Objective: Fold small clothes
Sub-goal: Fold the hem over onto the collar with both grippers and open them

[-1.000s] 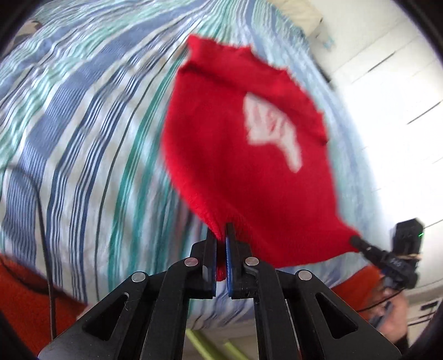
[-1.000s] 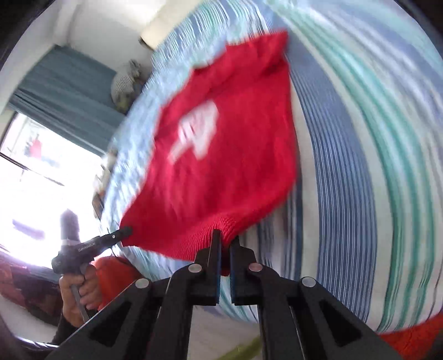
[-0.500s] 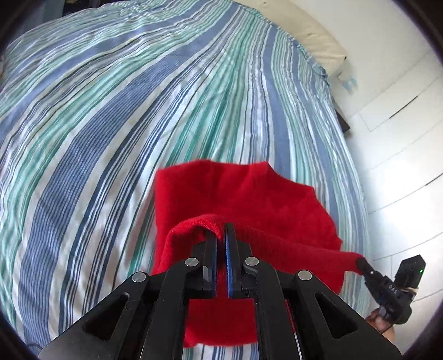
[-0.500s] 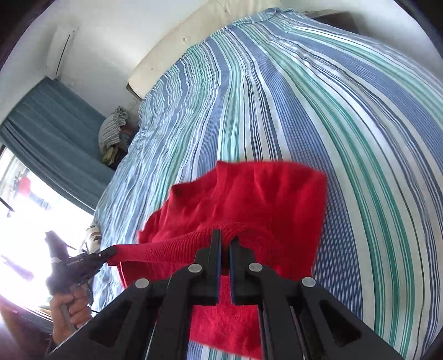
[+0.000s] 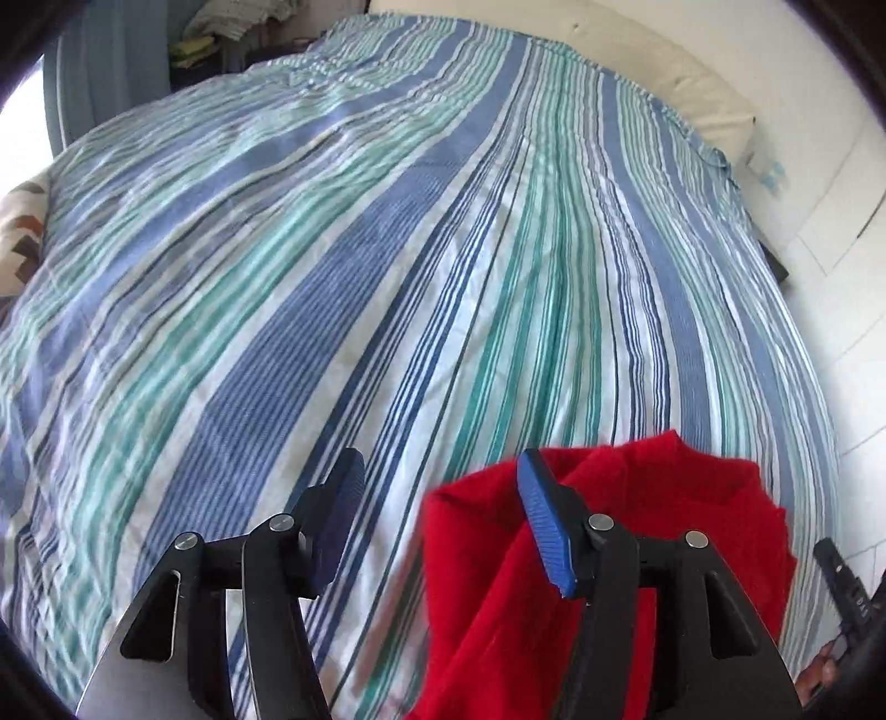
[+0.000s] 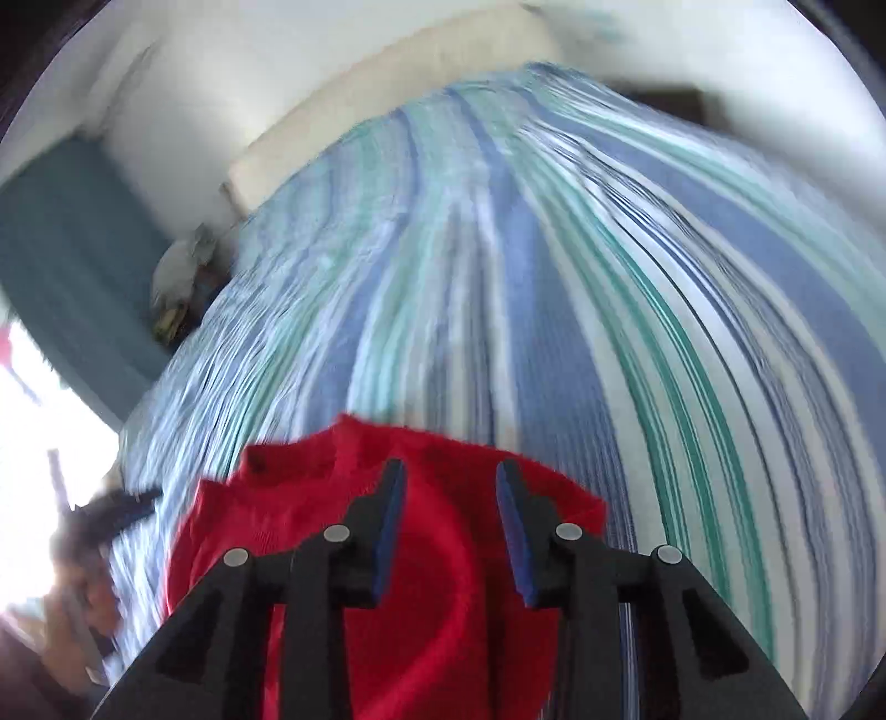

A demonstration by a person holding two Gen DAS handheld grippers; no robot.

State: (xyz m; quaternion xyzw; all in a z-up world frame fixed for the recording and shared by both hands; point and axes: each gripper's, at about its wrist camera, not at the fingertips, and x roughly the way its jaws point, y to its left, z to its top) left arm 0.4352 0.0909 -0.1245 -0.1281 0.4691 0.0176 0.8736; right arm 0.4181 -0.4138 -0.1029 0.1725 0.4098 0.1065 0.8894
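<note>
A small red knit sweater [image 5: 664, 498] lies on the striped bed cover [image 5: 387, 249] near the bed's front edge. My left gripper [image 5: 443, 515] is open and empty; its right finger sits over the sweater's left part. In the right wrist view the sweater [image 6: 432, 581] lies under my right gripper [image 6: 448, 526], which is open and empty just above it. That view is blurred by motion. The sweater's white print is hidden.
A cream pillow [image 5: 664, 72] lies at the head of the bed. A pile of clothes [image 5: 238, 22] sits beyond the bed's far left corner by a blue curtain [image 6: 66, 249]. A white wall [image 5: 830, 221] runs along the right side.
Both grippers laid the sweater's near edge forward onto the bed, then opened and let it go. The sweater now lies doubled over with its print hidden.
</note>
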